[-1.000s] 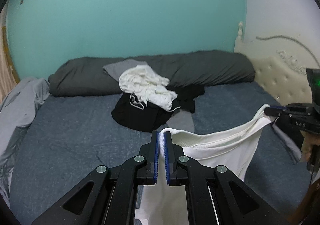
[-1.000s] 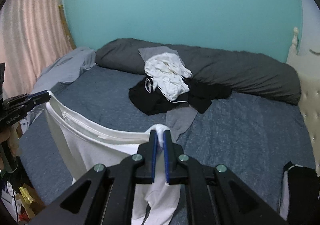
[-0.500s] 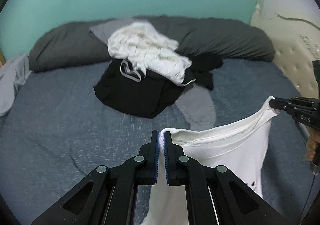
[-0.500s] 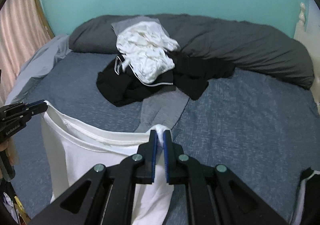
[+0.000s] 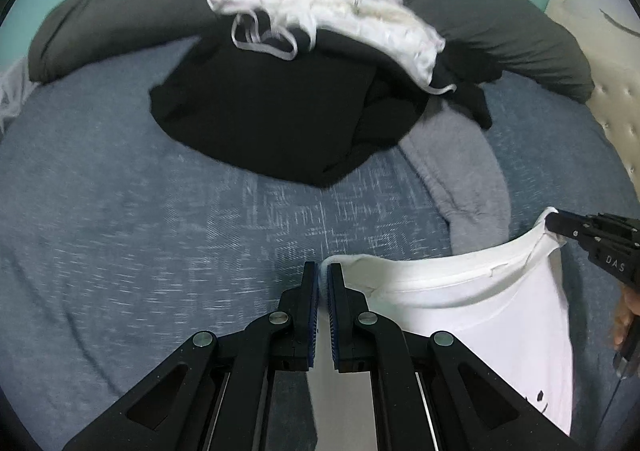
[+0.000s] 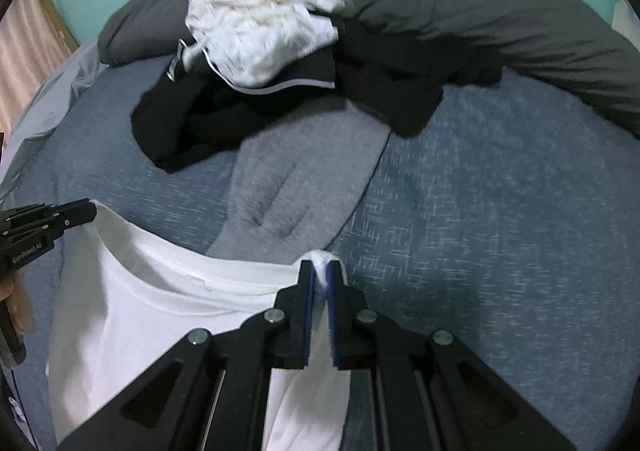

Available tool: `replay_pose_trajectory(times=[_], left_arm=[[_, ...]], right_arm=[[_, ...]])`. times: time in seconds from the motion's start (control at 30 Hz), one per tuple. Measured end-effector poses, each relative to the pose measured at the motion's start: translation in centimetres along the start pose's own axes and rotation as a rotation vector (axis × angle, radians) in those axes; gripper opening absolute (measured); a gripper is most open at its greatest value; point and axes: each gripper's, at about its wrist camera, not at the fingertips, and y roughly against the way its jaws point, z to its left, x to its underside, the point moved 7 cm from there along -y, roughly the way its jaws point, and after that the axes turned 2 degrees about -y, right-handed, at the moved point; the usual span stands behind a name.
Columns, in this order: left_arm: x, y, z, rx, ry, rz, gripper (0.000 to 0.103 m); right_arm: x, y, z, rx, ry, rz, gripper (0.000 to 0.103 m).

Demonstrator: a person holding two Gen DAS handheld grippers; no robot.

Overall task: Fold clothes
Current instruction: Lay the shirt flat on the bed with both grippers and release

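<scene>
In the left wrist view, the left gripper [image 5: 323, 277] is clamped on one top corner of the white T-shirt [image 5: 472, 303], which hangs spread to its right as far as the right gripper [image 5: 554, 221], pinched on the other corner. For a clean lay-down, the top edge should be kept taut and level while the shirt is lowered onto the blue bedsheet [image 5: 132, 235] directly ahead.

In the right wrist view, the right gripper [image 6: 319, 275] is seen closed on a bunched corner; the shirt drapes to its left and below. Just ahead lies a grey garment [image 6: 296, 187], with black clothes [image 6: 224, 123] and a white garment [image 6: 260, 39] beyond. These could be overlapped unless the shirt is set down short of them.
</scene>
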Motion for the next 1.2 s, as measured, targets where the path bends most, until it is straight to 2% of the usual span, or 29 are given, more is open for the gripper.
replay_pose_trajectory(times=[0.13,0.3,0.33,0.37,0.4,0.43,0.47,0.5,0.53,0.6,0.73,0.83,1.07,1.2], left_arm=[[1.0,-2.7,-0.2,0.024,0.007,0.032,0.005],[1.5,-2.4,0.7,0.132,0.097,-0.001,0.008],[1.5,-1.8,1.1,0.157,0.128,-0.013,0.010],[1.6,-1.1,1.6,0.176,0.155,-0.023,0.021],[1.6,-0.3,2.0,0.195,0.178,-0.038,0.036],[1.8,0.9,2.4,0.215,0.192,-0.059,0.041],[1.9,2.1,2.7,0.234,0.205,-0.080,0.042],[2.1,3.4,2.9,0.244,0.209,-0.101,0.042],[2.5,4.7,3.0,0.237,0.195,-0.122,0.042],[3.5,7.4,3.0,0.225,0.167,-0.161,0.042],[7.9,11.7,2.7,0.200,0.126,-0.193,0.042],[11.6,12.9,2.1,0.201,0.127,-0.190,0.042],[18.8,15.0,1.9,0.193,0.177,-0.197,0.042],[21.5,15.6,2.0,0.205,0.207,-0.218,0.042]], right_arm=[[0.9,-2.8,0.0,0.001,0.006,0.023,0.006],[1.4,-3.3,-0.5,-0.032,-0.037,-0.017,0.008],[1.3,-2.9,-0.7,-0.048,-0.050,-0.034,0.008],[1.2,-2.3,-0.8,-0.068,-0.064,-0.054,0.010],[1.2,-1.6,-1.0,-0.088,-0.082,-0.077,0.017],[1.2,-0.6,-1.3,-0.106,-0.107,-0.104,0.024],[1.2,0.4,-1.7,-0.117,-0.131,-0.130,0.043],[1.3,1.4,-2.1,-0.131,-0.156,-0.160,0.057],[1.5,2.7,-2.4,-0.156,-0.185,-0.193,0.058],[2.4,4.4,-2.4,-0.195,-0.206,-0.205,0.058],[5.9,6.3,-1.1,-0.237,-0.179,-0.155,0.058],[9.2,7.3,0.0,-0.260,-0.169,-0.115,0.058],[16.4,7.3,0.6,-0.195,-0.219,-0.023,0.058],[18.2,6.9,0.2,-0.182,-0.285,-0.006,0.058]])
